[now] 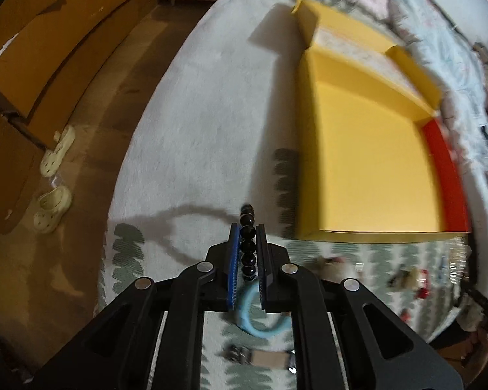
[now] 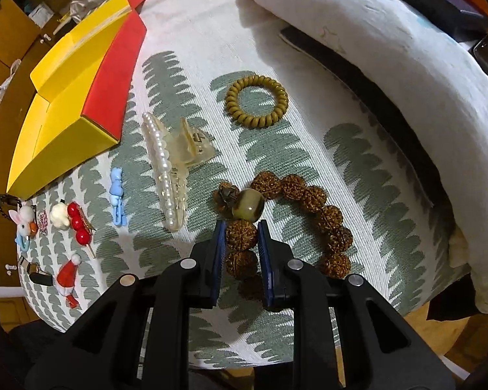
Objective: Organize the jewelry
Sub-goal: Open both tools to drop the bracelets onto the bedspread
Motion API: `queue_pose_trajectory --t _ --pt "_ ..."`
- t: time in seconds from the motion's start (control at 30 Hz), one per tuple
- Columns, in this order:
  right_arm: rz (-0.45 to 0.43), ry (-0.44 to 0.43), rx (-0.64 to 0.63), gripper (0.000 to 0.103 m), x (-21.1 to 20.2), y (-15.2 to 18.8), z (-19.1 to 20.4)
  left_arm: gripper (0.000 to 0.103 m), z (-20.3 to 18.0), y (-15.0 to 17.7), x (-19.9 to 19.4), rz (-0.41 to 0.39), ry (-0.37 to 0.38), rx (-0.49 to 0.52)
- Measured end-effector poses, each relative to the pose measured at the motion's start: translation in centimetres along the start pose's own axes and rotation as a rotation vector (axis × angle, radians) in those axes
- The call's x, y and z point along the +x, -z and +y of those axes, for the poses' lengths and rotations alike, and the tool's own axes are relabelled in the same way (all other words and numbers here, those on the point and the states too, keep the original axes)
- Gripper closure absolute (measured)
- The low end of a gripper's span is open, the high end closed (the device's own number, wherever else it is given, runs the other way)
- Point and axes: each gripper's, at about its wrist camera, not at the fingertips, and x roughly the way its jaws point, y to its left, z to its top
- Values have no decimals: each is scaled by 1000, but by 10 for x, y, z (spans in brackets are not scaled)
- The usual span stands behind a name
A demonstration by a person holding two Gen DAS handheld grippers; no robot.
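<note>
Both grippers grip beads: left [image 1: 247, 237] black, right [image 2: 240, 237] brown (no writing legible).

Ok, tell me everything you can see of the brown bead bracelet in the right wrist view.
The brown bead bracelet is a loop of large, rough, wrinkled seed-like beads, plus one smooth, glossy, greenish-tan round bead with a small dark piece beside it. It lies on the leaf-patterned cloth, curving out to the right. The right tongs are shut on it, blue pads on either side of one bead, with more beads between the jaws. No other item touches it.
</note>
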Motion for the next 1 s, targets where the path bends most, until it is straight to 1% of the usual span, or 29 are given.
queue_pose_trajectory --t 0.1,0.23,0.4,0.47,0.5,0.57,0.6,0.63,0.67,0.7,0.8,0.83,0.87,0.9,0.93,1.0 --pt "-7 6 0 82 -2 -1 -1 93 4 1 13 29 -20 0" --pt "-25 33 -7 79 -6 -1 1 93 5 4 13 26 -64 25" --pt "-42 25 -8 78 -12 -3 1 92 0 4 13 3 -118 38" --pt "-60 21 -7 77 -16 -3 2 84 -1 5 14 2 -129 46" --pt "-68 19 -7 77 -19 -4 2 81 -2 3 15 2 -133 47" --pt "-77 20 -6 76 -21 -4 3 70 -1 2 14 -9 -150 52" --pt "-80 23 -5 76 -22 -4 3 66 -1 2 13 -16 -157 54" --pt "-84 27 -2 76 -23 -4 3 58 0 2 13 -22 -166 53" --pt "-90 30 2 76 -24 -4 2 53 1 2 10 -36 -186 49" --pt "-96 32 5 76 -25 -4 2 52 2 2 8 -49 -198 46" --pt "-133 48 9 76 -33 -4 3 52 2 4 -2 -78 -204 35" --pt "-144 52 11 76 -35 -4 4 51 0 6 -9 -99 -210 32" --pt "-155 58 11 75 -37 -4 5 45 -3 10 -16 -126 -214 35" --pt "-159 62 11 75 -38 -4 6 41 -8 14 -23 -156 -220 41" --pt "-165 68 10 74 -39 -4 8 35 -15 19 -34 -199 -232 52" --pt "-160 81 3 70 -38 -3 13 31 -27 29 -48 -259 -247 69"
